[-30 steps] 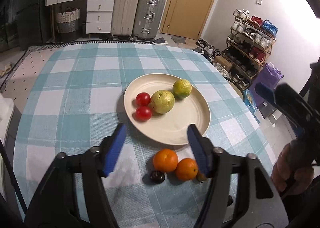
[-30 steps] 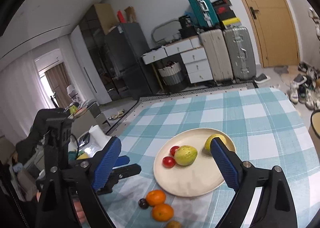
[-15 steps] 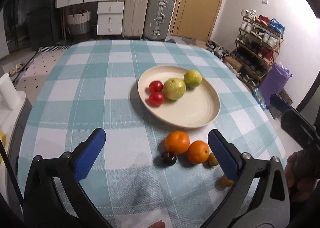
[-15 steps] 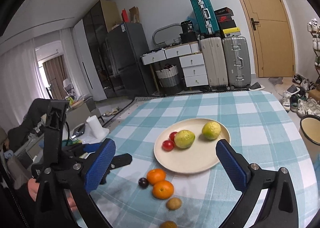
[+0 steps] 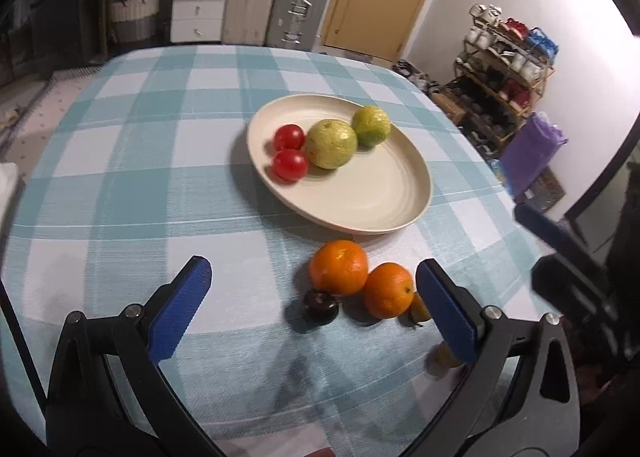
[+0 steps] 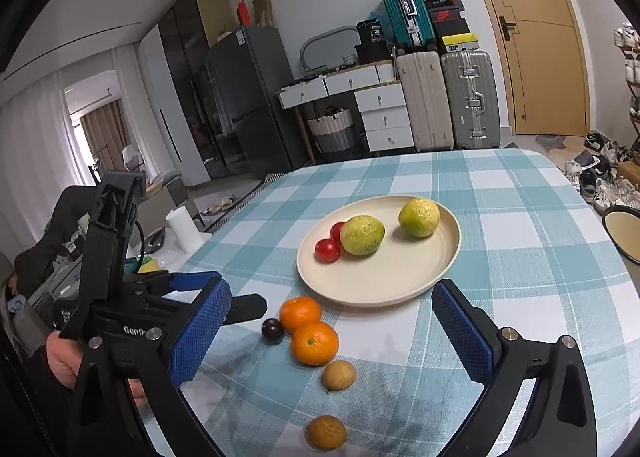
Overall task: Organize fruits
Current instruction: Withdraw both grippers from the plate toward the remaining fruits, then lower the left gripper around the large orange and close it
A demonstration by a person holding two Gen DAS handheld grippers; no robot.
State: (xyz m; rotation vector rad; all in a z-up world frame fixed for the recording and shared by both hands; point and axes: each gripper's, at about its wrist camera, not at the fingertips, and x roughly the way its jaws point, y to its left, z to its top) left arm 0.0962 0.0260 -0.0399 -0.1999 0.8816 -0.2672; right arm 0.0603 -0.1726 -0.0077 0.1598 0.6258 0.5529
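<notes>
While two oranges (image 5: 338, 272) sit loose beside the plate (image 5: 384, 193), the left gripper (image 5: 312, 297) and right gripper (image 6: 332, 325) hover spread wide, both empty.

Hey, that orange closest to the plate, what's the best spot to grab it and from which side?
Grip the orange across its widest middle, coming down from above. It is round and sits on the tablecloth, touching a second orange and a dark plum, so place the jaws on its two free sides, away from those neighbours and the plate.
</notes>
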